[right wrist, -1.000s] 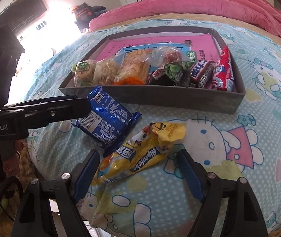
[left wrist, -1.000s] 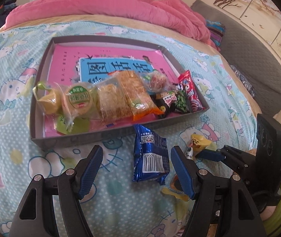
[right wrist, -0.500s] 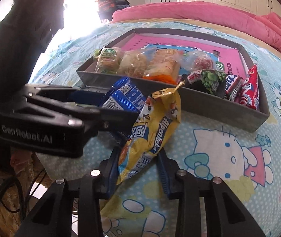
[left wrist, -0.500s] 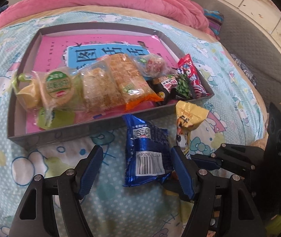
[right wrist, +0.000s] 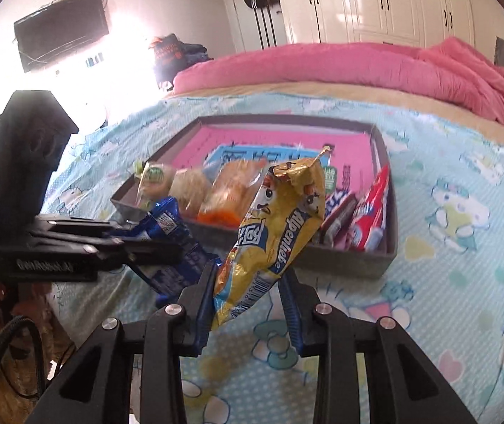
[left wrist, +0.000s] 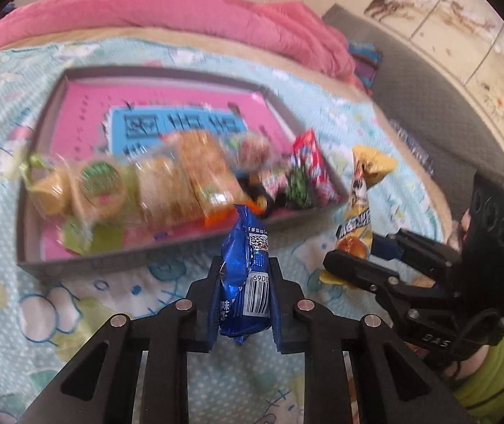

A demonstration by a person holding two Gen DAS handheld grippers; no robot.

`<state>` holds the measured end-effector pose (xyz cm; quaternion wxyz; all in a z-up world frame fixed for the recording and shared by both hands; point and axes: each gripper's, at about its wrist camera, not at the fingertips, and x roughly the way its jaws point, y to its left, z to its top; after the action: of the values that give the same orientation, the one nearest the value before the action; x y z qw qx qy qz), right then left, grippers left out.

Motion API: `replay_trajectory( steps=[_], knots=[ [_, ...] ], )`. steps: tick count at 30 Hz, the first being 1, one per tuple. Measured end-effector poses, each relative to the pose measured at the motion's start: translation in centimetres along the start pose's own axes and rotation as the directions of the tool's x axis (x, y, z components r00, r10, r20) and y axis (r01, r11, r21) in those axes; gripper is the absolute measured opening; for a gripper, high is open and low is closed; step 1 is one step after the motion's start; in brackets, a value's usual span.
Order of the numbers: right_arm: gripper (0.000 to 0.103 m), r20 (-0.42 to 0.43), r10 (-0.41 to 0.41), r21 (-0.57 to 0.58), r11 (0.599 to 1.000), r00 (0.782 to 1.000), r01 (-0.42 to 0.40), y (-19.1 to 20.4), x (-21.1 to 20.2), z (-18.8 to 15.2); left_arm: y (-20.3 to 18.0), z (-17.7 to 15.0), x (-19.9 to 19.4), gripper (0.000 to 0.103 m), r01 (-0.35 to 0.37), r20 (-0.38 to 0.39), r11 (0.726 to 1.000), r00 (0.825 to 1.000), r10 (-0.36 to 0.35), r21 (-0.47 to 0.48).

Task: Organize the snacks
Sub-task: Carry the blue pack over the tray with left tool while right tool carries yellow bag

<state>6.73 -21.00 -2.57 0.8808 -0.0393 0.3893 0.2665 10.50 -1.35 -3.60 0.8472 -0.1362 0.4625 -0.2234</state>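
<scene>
1. Lifted off the bedspread (left wrist: 75, 318) since 1 second ago: both packets.
2. Left gripper (left wrist: 243, 296) clamped on blue packet (left wrist: 243, 282); right gripper (right wrist: 248, 293) clamped on yellow packet (right wrist: 273, 233).
3. Tray (left wrist: 85, 265) at 12 o'clock, long axis crosswise, nearer the left hand.

Cartoon-print bed (left wrist: 11, 318) carries grey tray (left wrist: 85, 265), pink quilt (left wrist: 167, 14)

blue packet (left wrist: 243, 275) | yellow packet (right wrist: 276, 236) | grey tray (left wrist: 85, 265), pink-and-blue floor | bedsheet (right wrist: 457, 247) pale blue, cartoon cats | blanket (right wrist: 358, 67) pink
</scene>
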Motion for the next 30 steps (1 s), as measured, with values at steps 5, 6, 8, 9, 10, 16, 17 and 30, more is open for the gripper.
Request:
replay_trajectory(
  steps=[5,6,8,9,10,16,17,30],
  knots=[
    [0.035,0.023,-0.001,0.009,1.000,1.000,0.001,-0.9,0.2,0.8,1.4,0.9,-2.2,0.023,0.016,0.074,0.999,0.997,-0.012,-0.047],
    [0.035,0.027,-0.002,0.011,1.000,1.000,0.002,-1.1,0.0,0.9,1.6,1.1,-2.7,0.023,0.021,0.092,0.998,0.996,-0.016,-0.053],
    [0.035,0.032,-0.004,0.019,1.000,0.999,0.003,-1.4,-0.2,0.9,2.1,1.6,-3.8,0.023,0.026,0.137,0.998,0.990,-0.018,-0.061],
    [0.035,0.034,-0.004,0.023,1.000,0.999,0.004,-1.4,-0.2,0.9,2.4,1.9,-4.4,0.023,0.034,0.163,0.997,0.986,-0.023,-0.067],
    [0.035,0.032,0.001,0.030,1.000,0.999,-0.002,-1.6,-0.2,0.9,2.7,2.3,-4.8,0.023,0.037,0.178,0.997,0.984,-0.023,-0.072],
    [0.035,0.041,-0.005,0.046,0.999,0.999,0.003,-2.1,0.1,1.3,4.6,3.7,-5.5,0.023,0.007,0.234,0.994,0.972,0.019,-0.112],
    [0.035,0.046,-0.008,0.048,0.999,0.999,0.006,-2.2,0.1,1.4,4.8,3.8,-5.5,0.023,0.005,0.236,0.993,0.971,0.023,-0.117],
    [0.035,0.071,-0.038,0.077,0.996,0.997,0.033,-3.7,0.4,2.2,5.7,4.3,-4.9,0.023,-0.030,0.251,0.992,0.966,0.061,-0.125]
  ],
)
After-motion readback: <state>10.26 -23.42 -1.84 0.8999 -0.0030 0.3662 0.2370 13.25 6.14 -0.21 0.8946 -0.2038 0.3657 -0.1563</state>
